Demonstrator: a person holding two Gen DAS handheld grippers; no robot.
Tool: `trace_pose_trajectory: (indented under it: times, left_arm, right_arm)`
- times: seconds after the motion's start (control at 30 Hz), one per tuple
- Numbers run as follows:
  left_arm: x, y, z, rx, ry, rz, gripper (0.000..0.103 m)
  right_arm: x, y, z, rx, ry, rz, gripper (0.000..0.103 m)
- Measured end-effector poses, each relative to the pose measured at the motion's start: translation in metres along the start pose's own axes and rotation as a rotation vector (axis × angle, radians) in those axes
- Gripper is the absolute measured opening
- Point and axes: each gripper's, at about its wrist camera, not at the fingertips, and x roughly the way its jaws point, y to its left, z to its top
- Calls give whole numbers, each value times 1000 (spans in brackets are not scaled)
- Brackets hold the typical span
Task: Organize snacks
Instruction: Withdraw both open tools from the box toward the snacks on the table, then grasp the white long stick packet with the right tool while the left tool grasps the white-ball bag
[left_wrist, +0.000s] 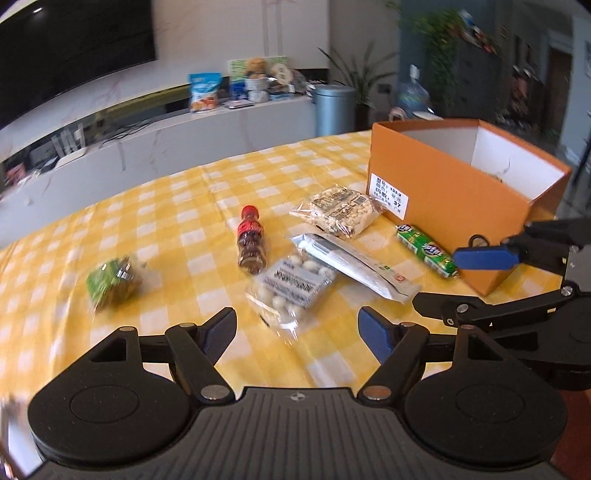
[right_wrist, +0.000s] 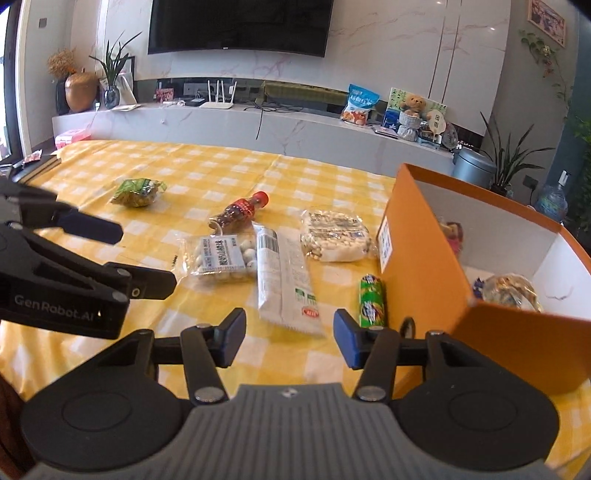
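On the cloth: six snacks are spread, none gripped.
Ball bag (right_wrist: 221, 257): clear crinkly plastic, white balls, touching the bar.
Bar (right_wrist: 284, 278): long flat white wrapper.
Roll (right_wrist: 372, 300): green cylinder, just beside the box wall.
Peanut pack (right_wrist: 334, 235): clear, blocky.
Bottle (right_wrist: 240, 212): small, red-capped, lying down.
Green bag (right_wrist: 137, 192): well apart, bare cloth around it.
Box (right_wrist: 417, 251): orange card, white inside, open-topped, wrapped snacks within.
Cloth (right_wrist: 207, 166): yellow-white check.
Left gripper (left_wrist: 297, 330): fingers spread, nothing between.
Right gripper (right_wrist: 290, 338): fingers parted, nothing between.
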Motion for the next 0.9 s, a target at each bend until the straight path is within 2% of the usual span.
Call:
trace_pose_trajectory:
  times: [0.23, 0.53, 0.67, 0.8, 0.9]
  left_arm:
    - [45, 15, 15, 100, 79, -36, 89]
    - [79, 17, 24, 188, 135, -127, 89]
    - [92, 19, 27, 192, 152, -169, 88]
    - [99, 19, 28, 170, 161, -178, 86]
    - [98, 18, 29, 140, 167, -167, 80]
  right_arm:
    - [32, 0, 11, -4, 31, 21, 51]
    - [58, -1, 14, -10, 54, 33, 51]
    - [64, -3, 13, -13, 58, 39, 51]
    - [67, -3, 13, -14, 61, 49, 51]
    - [69, -1, 13, -26, 58, 50, 51]
